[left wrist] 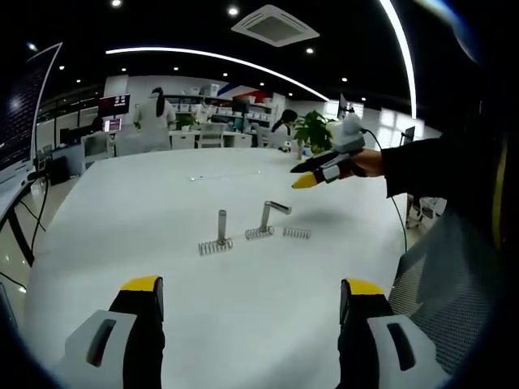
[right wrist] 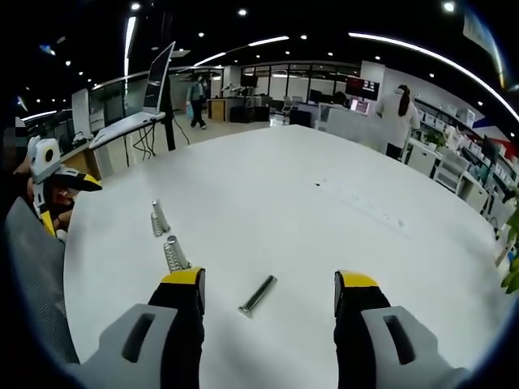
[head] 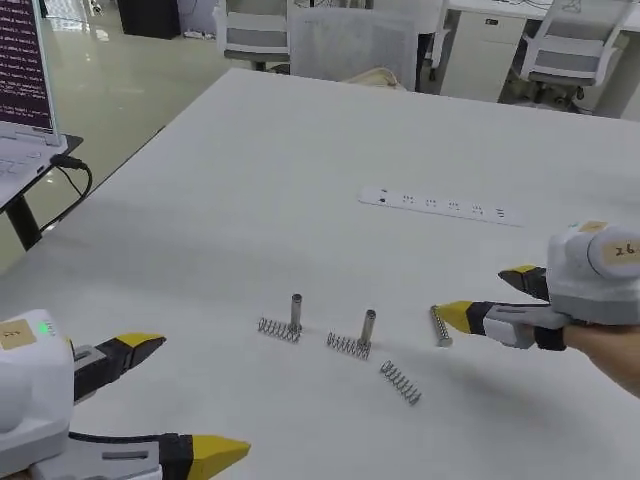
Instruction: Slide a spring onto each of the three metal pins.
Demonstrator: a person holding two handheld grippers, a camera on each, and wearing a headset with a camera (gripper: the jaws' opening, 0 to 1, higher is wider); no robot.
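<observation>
Two metal pins stand upright on the white table, one (head: 297,310) on the left and one (head: 368,325) in the middle. A spring (head: 279,329) lies at the left pin's foot, and a second spring (head: 348,346) lies at the middle pin's foot. The third spring (head: 400,382) lies loose to the right. A third pin (head: 440,326) lies flat, just off the lower fingertip of my right gripper (head: 490,297), which is open. In the right gripper view this pin (right wrist: 258,295) lies between the jaws. My left gripper (head: 185,397) is open at the near left, empty.
A white power strip (head: 440,207) lies further back on the table. A laptop (head: 22,90) with a cable sits on a side stand at the left. Office chairs (head: 350,45) stand beyond the far edge.
</observation>
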